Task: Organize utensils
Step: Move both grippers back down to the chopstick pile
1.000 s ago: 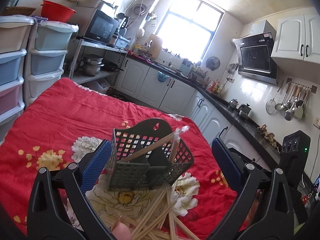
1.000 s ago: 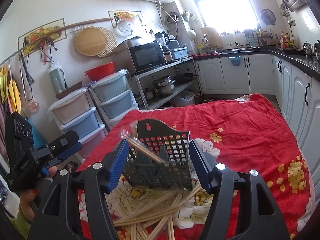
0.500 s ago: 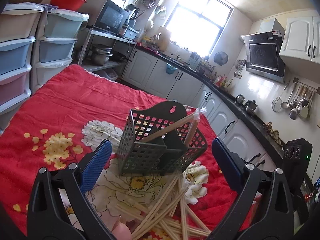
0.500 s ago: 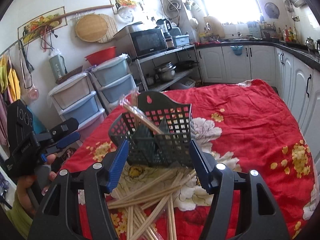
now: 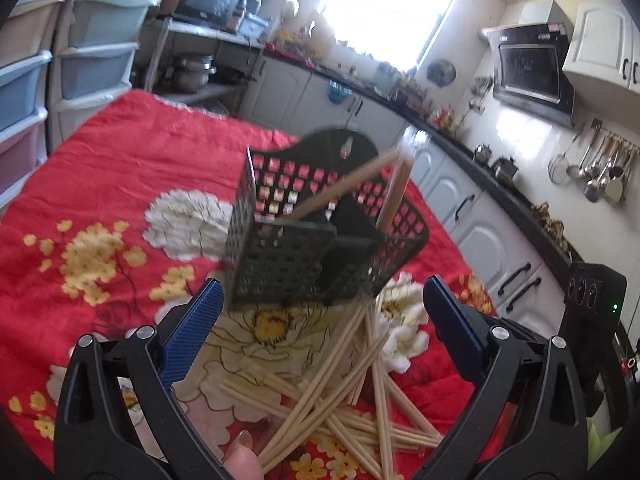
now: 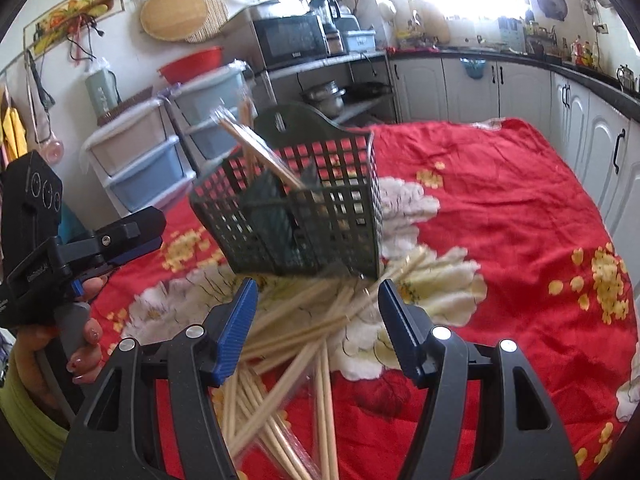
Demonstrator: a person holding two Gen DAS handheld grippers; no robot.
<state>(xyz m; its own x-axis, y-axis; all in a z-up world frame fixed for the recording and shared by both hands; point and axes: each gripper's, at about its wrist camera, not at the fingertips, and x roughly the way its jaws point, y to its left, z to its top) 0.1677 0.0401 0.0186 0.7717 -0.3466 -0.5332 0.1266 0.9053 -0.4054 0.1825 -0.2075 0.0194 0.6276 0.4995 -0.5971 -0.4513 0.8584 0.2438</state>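
A dark perforated utensil basket (image 5: 316, 232) stands on the red flowered tablecloth (image 5: 120, 168). Two paper-wrapped pairs of chopsticks (image 5: 396, 184) lean inside it. A loose heap of bare wooden chopsticks (image 5: 352, 392) lies on the cloth in front of the basket. My left gripper (image 5: 320, 296) is open, its blue pads just short of the basket's base, over the heap. In the right wrist view the basket (image 6: 304, 208) and the heap (image 6: 296, 344) show again. My right gripper (image 6: 316, 292) hangs open above the heap, holding nothing. The left gripper (image 6: 132, 236) shows at the left edge, held by a hand (image 6: 80, 344).
Stacked plastic drawers (image 6: 136, 160) stand beyond the table's left side. A shelf carries a microwave (image 6: 292, 38) and pots. White cabinets (image 5: 472, 216) under a dark counter run along the right. Ladles hang on the wall (image 5: 596, 172).
Both grippers have sunk toward the table and tipped downward. The basket sits higher in each view and more of the chopstick heap shows. The jaws have kept their width.
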